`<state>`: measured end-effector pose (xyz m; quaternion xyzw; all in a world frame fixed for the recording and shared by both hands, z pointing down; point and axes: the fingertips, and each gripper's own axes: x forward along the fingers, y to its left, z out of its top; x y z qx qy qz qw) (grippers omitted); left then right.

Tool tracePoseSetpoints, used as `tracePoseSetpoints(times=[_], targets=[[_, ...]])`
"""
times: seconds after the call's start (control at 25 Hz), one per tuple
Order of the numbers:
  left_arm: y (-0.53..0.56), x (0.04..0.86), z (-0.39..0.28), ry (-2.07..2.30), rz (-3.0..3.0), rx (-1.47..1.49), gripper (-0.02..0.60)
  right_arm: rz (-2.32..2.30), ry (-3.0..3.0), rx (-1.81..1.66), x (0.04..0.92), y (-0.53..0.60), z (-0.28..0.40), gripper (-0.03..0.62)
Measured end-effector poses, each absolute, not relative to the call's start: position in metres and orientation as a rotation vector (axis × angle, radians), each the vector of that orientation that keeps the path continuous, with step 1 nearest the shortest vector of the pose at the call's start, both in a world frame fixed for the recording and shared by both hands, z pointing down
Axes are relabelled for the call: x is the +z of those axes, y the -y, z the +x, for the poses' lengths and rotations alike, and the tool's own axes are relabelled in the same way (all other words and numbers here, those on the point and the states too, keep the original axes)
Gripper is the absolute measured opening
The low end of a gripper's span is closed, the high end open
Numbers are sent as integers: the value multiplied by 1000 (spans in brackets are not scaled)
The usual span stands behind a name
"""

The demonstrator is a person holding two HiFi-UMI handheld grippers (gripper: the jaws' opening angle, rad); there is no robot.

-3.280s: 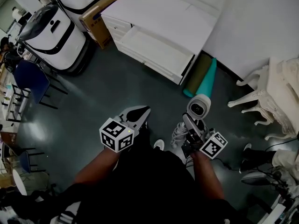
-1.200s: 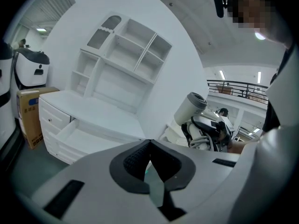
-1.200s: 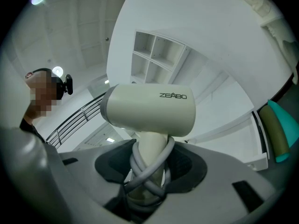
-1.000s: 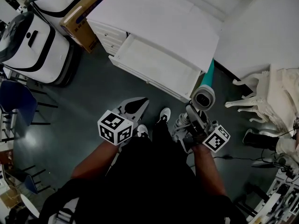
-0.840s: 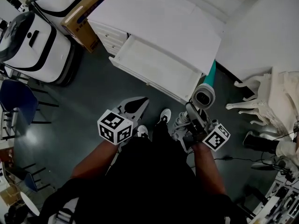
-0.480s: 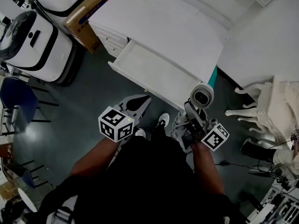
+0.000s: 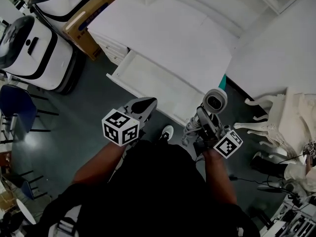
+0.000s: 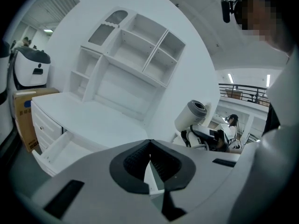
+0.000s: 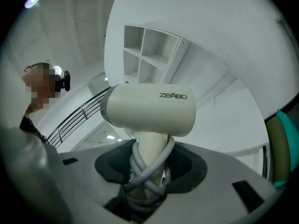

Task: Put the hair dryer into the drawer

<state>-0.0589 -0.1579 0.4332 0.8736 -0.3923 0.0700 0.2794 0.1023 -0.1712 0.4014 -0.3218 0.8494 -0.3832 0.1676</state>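
Head view showed the person a good deal closer to the white desk (image 7: pixel 163 38) than a few seconds before. The open drawer (image 7: pixel 157 83), which had lain far off toward 12 o'clock, now sat just ahead of both grippers, and its front edge had drawn in beside the left gripper (image 7: pixel 143 105). The approach looked nearly complete. What probably remained was to swing the load toward 10 o'clock, over the drawer's bare floor, and lower it in.

The hair dryer (image 7: pixel 216 100) was not yet over the drawer. It was held up in the air beyond the drawer's right end, at about 3 o'clock from it, with its barrel mouth facing up toward the head camera.

Right gripper view showed the right gripper (image 9: pixel 145 181) pinching the dryer's handle low down, the jaws closed on it. The grey cord (image 9: pixel 145 169) was wound in loops around the handle, with the pads pressing on cord and handle alike. The white barrel (image 9: pixel 149 108) stood upright above the jaws.

Left gripper view showed the left gripper's jaws drawn together at the tips, with only a thin sliver of light between them and nothing held.
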Motion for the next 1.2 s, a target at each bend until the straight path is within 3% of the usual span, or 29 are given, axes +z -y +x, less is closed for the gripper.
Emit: tracePoseSetpoints(times=[0.4, 1.2], targets=[[186, 451, -42, 1131, 2293, 216, 5, -864, -2479, -1119, 426, 204, 120, 210], [247, 478, -73, 1004, 2317, 380, 5, -1129, -2563, -1130, 495, 239, 86, 209]])
